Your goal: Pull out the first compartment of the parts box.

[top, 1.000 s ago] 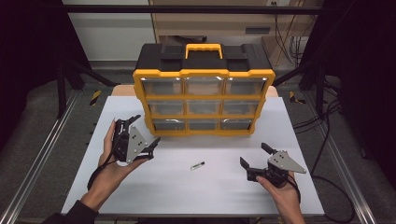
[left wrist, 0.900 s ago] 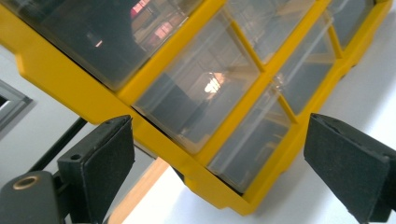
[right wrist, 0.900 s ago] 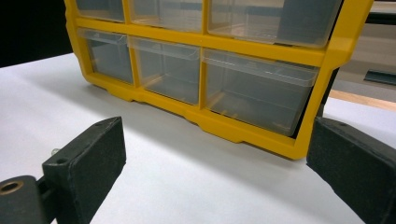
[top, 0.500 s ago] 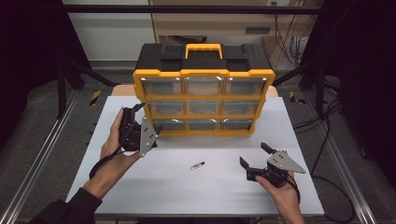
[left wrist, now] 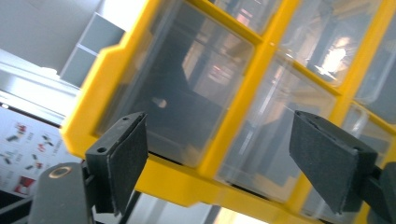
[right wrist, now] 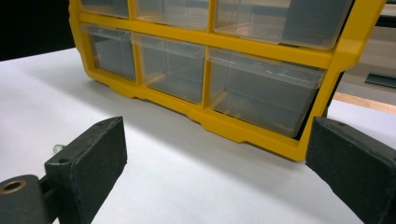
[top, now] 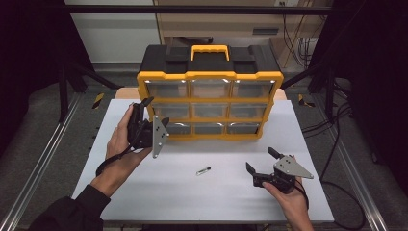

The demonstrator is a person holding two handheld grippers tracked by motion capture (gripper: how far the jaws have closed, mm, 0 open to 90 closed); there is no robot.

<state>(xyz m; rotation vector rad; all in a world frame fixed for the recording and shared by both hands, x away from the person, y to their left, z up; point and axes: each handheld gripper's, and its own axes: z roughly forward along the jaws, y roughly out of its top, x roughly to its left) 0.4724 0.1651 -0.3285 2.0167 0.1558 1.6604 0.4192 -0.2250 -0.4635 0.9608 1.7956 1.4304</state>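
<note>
High view, cabinet: a yellow-framed drawer cabinet (top: 210, 103) with a black top and yellow carry handle stands at the centre of the frame, at the far edge of the white table (top: 144, 202); nine clear drawers in three rows.
High view, small part: a slim pin-like piece (top: 203, 170) lies alone on the table, lower centre, well apart from both tools.
High view, left gripper (top: 144, 120): held up at centre left, just beside the cabinet's left edge, jaws spread wide, nothing between them.
High view, right gripper (top: 262, 161): low at lower right, near the table, jaws wide and empty.
Left gripper view: clear drawers (left wrist: 187, 88) loom close and tilted between the wide black jaws; glossy plastic, stiff yellow ribs.
Right gripper view: the bottom row of drawers (right wrist: 261, 93) sits in the upper half; matte white table below; the jaws' faces look like rough foam.
Handling, judged: the drawers seem light, rigid and slick, so the raised front lip is the best hold; the pin looks tiny and hard, likely to roll, best pinched across its middle.
</note>
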